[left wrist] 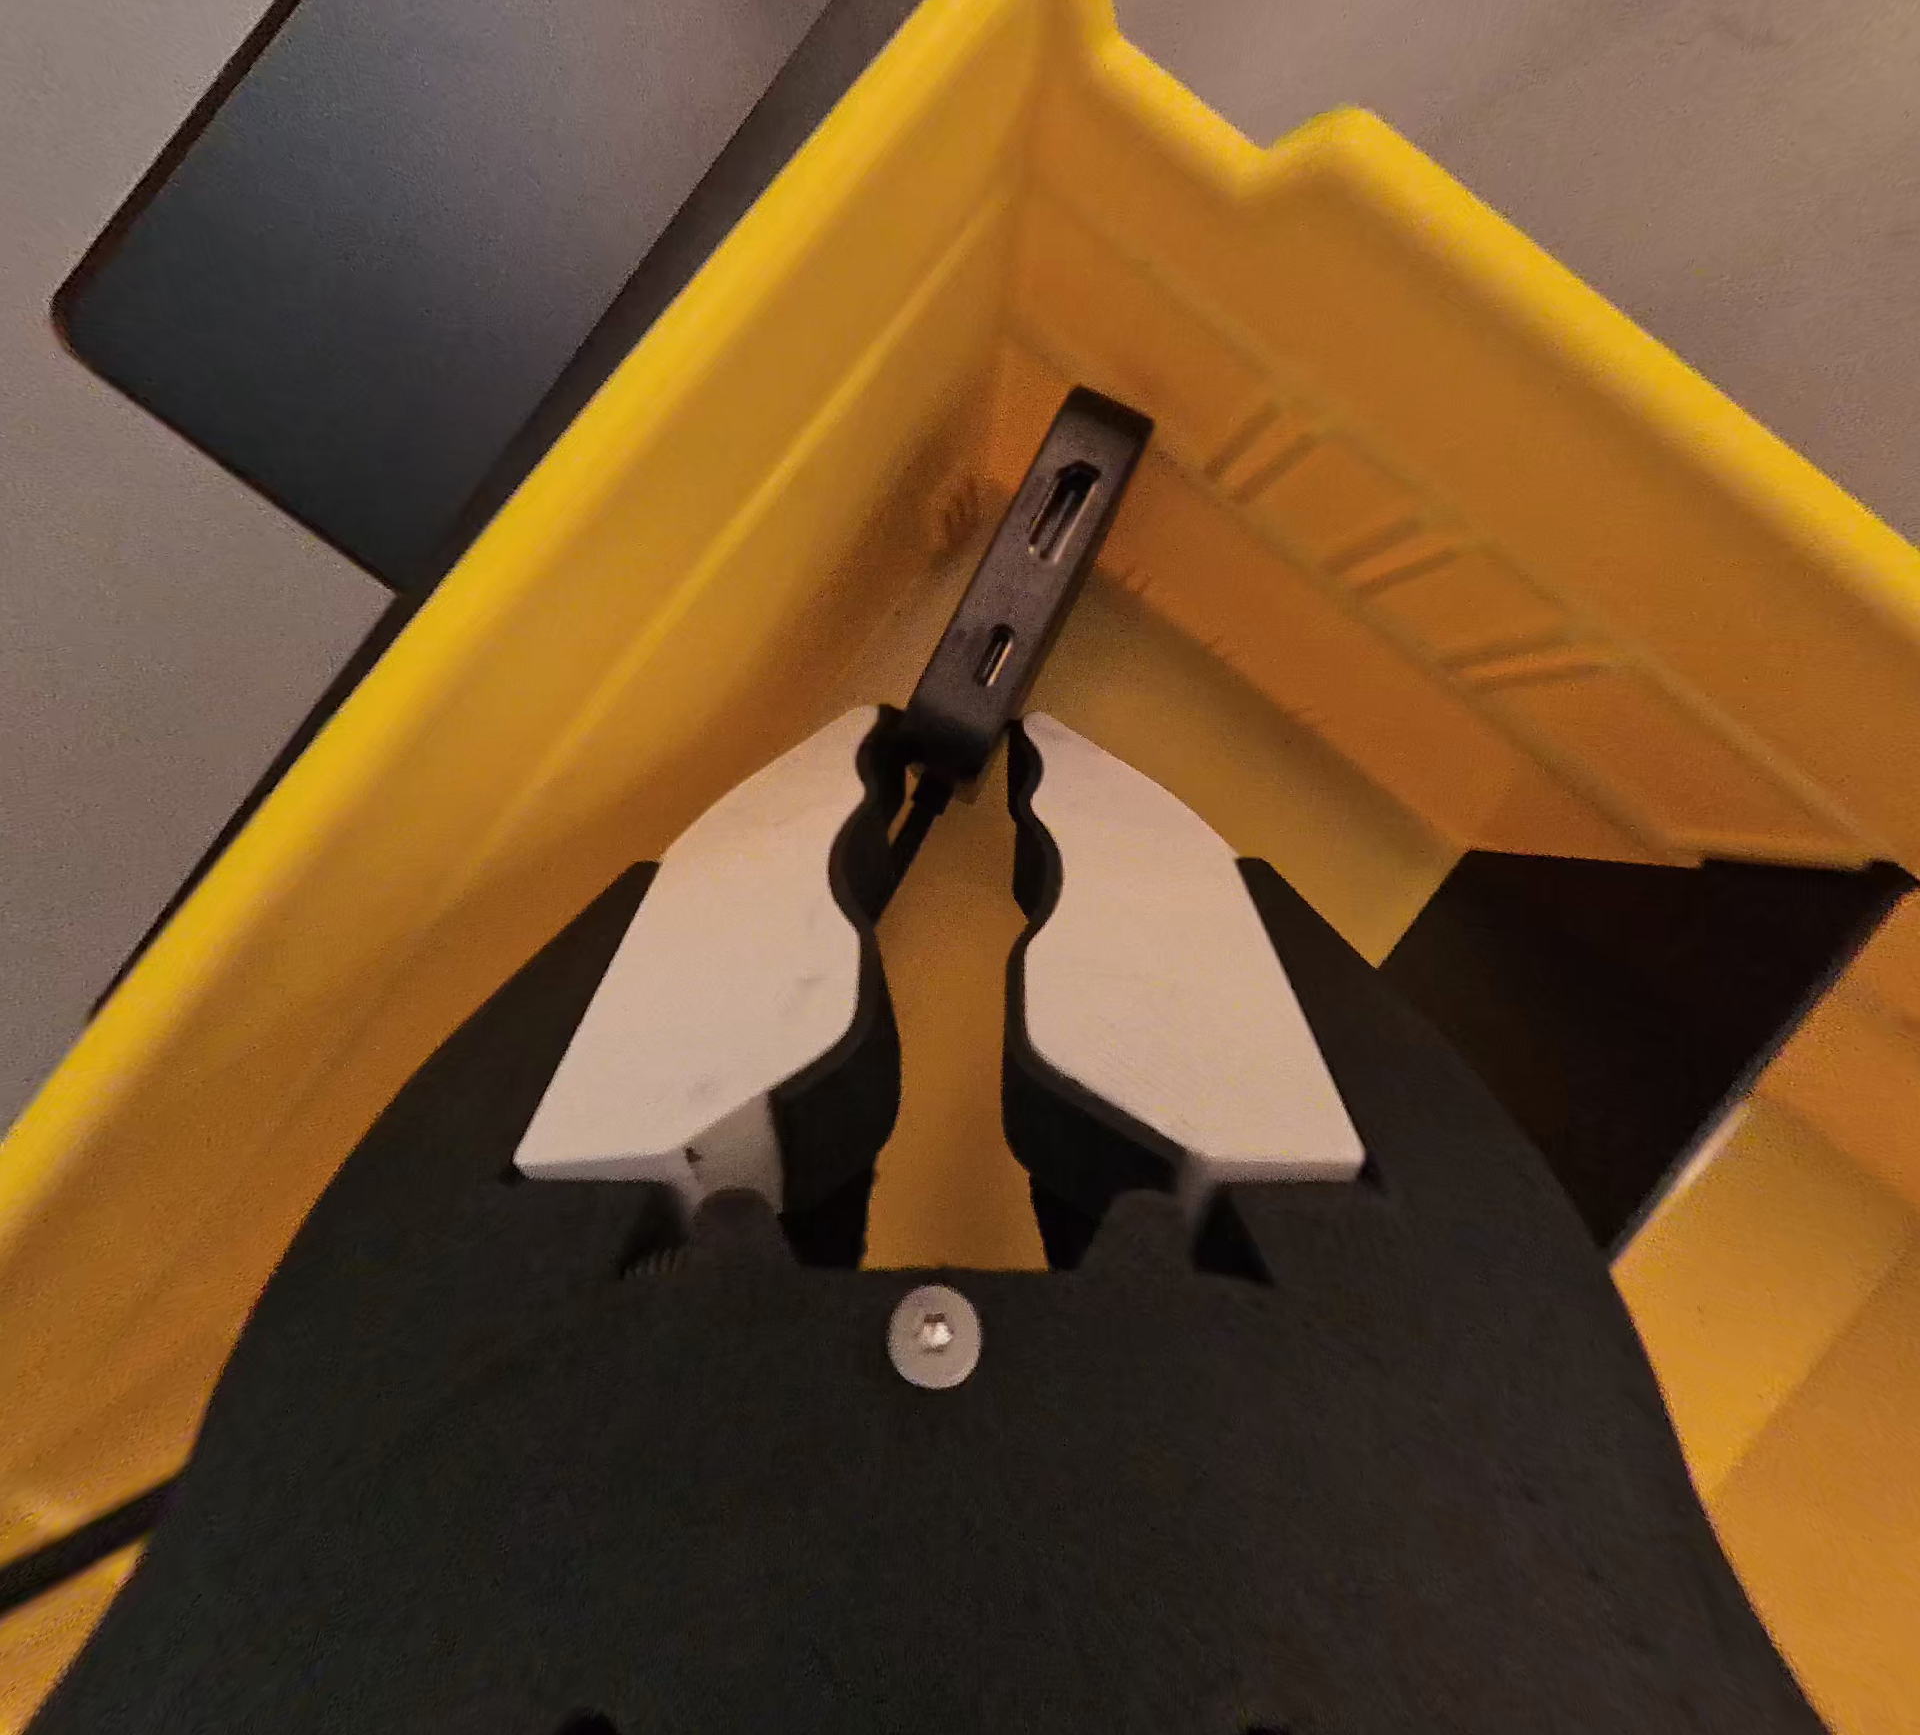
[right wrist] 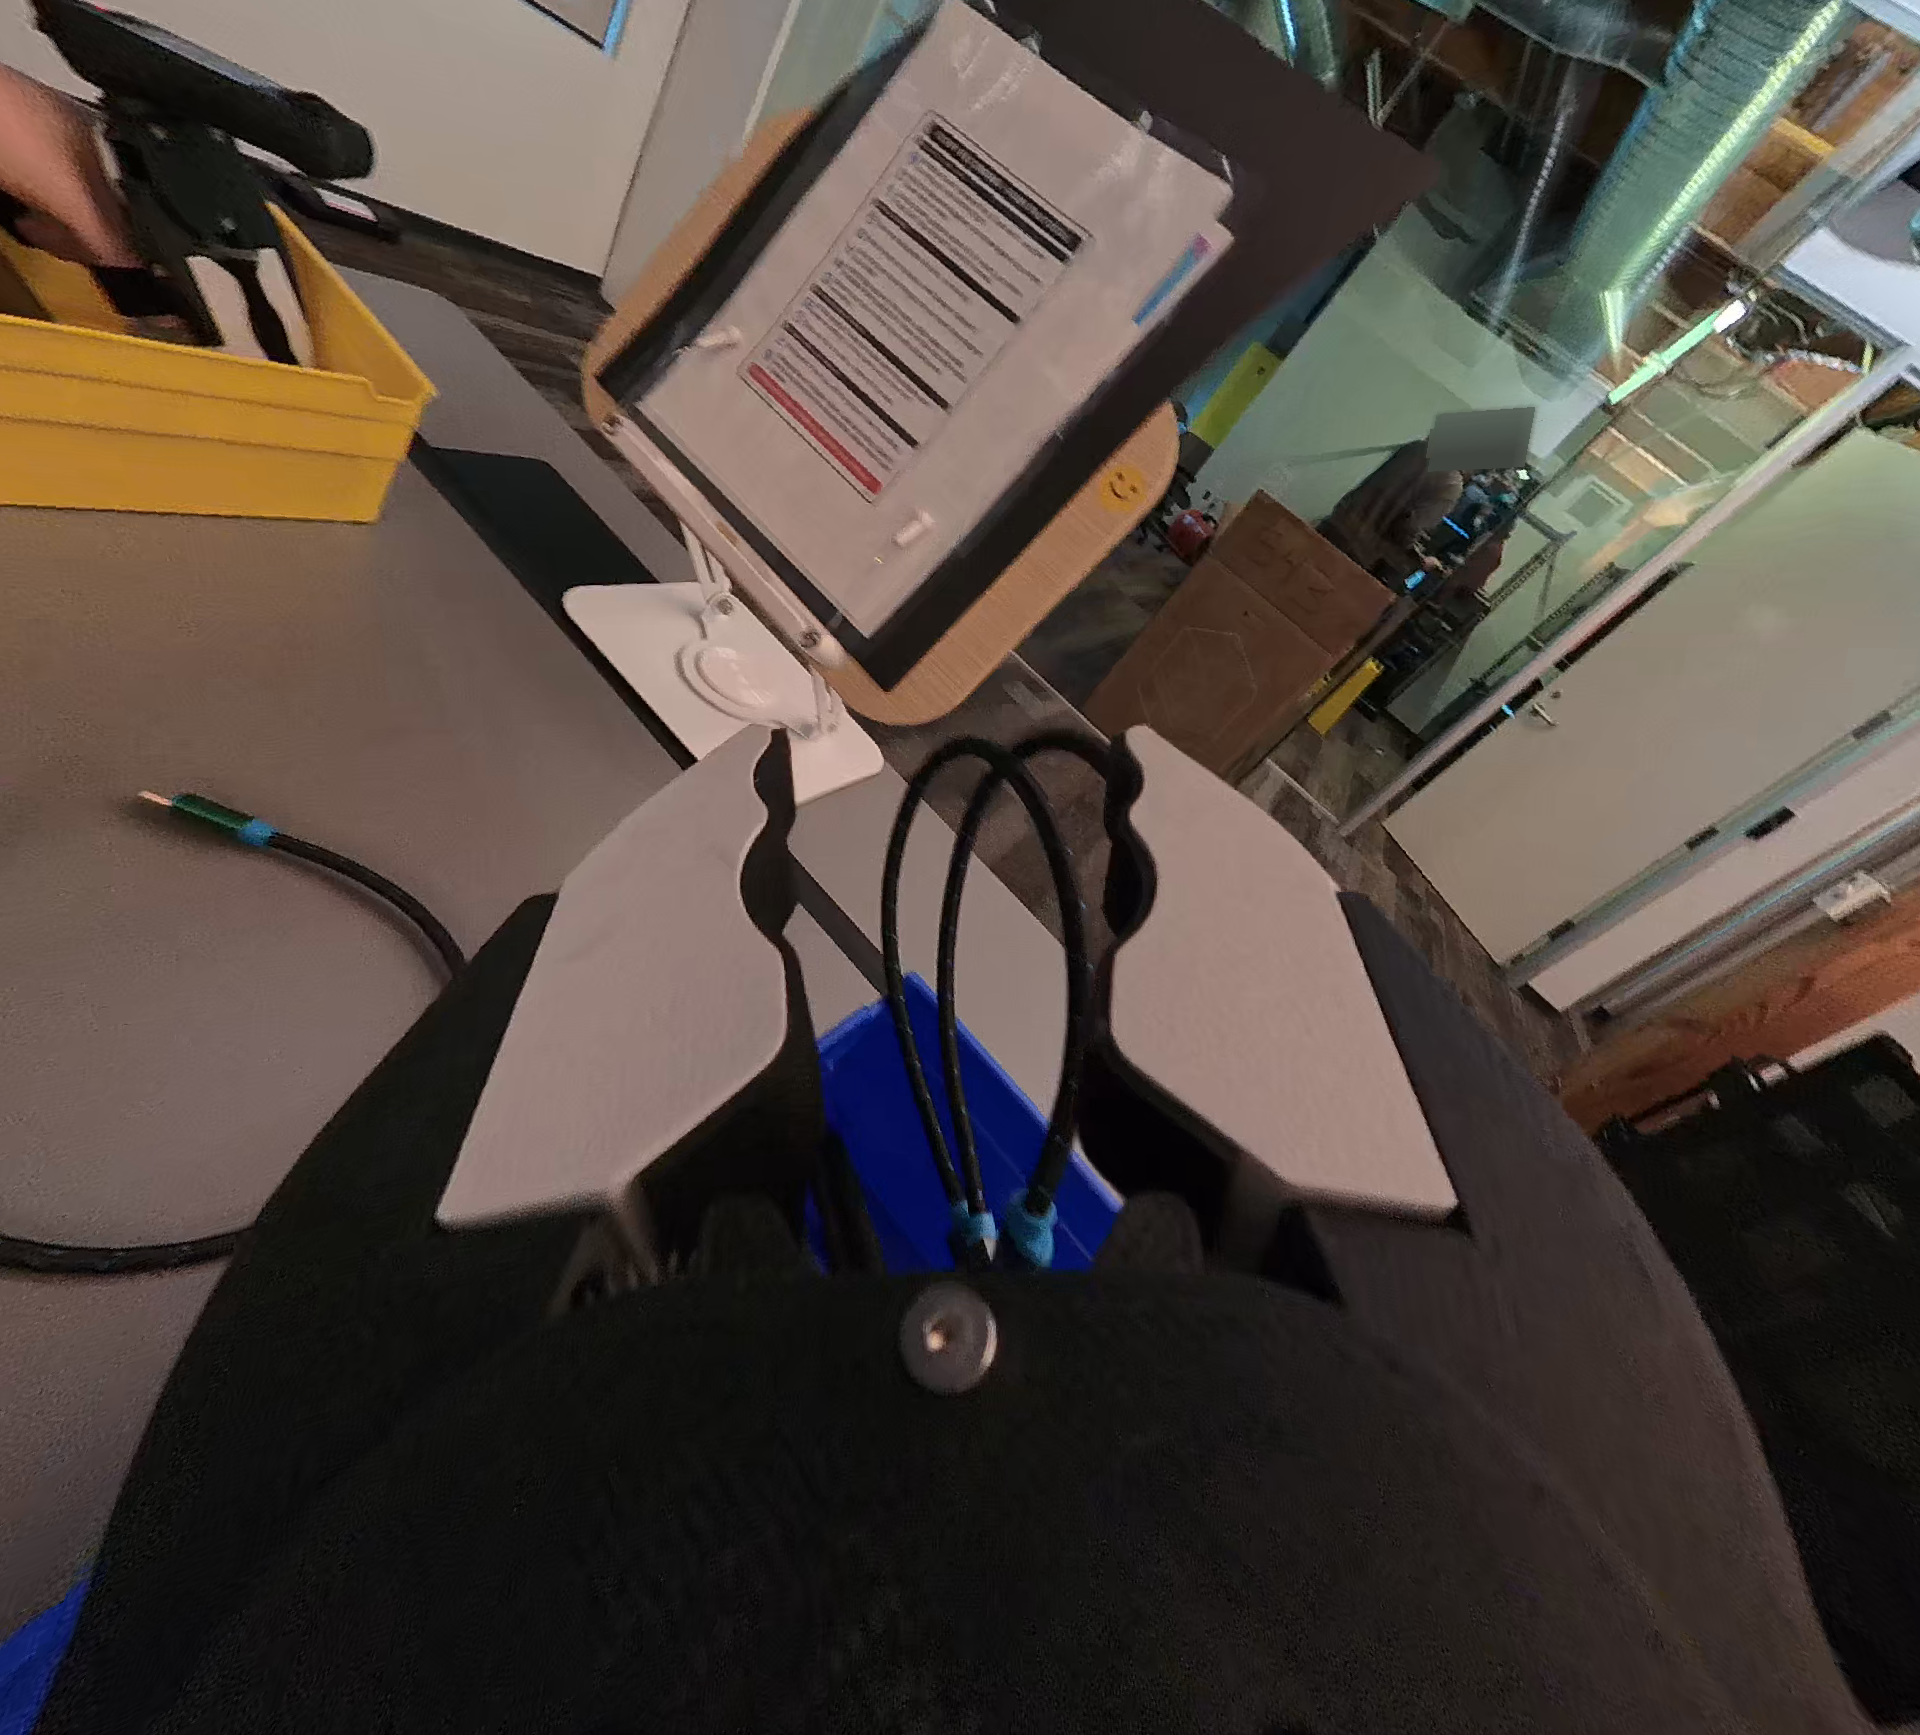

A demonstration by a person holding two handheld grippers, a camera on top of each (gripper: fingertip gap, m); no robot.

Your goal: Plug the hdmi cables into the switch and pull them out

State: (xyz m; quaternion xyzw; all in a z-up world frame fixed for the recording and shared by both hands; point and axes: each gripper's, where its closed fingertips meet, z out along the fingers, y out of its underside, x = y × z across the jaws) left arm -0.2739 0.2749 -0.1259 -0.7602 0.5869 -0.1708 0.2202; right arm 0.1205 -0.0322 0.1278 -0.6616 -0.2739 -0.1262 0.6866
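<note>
From the left wrist view, the left gripper point(left wrist: 943, 740) is down inside the yellow bin point(left wrist: 644, 646), its tongs pinching the near end of the small black switch point(left wrist: 1029, 573) so that the side carrying the ports faces up and out, presumably to leave the sockets reachable for a plug. A thin lead point(left wrist: 914, 828) trails from the switch between the fingers, though blur makes its course hard to follow. From the right wrist view, the right gripper point(right wrist: 951, 786) hangs above the blue bin point(right wrist: 914, 1114) with its tongs spread and nothing between the pads; two looped black cables point(right wrist: 997, 906) with blue collars rise out of that bin between the fingers, untouched as far as I can judge. Another hdmi cable point(right wrist: 312, 854) lies loose on the grey table point(right wrist: 312, 646), its green-sleeved plug pointing toward the yellow bin.
</note>
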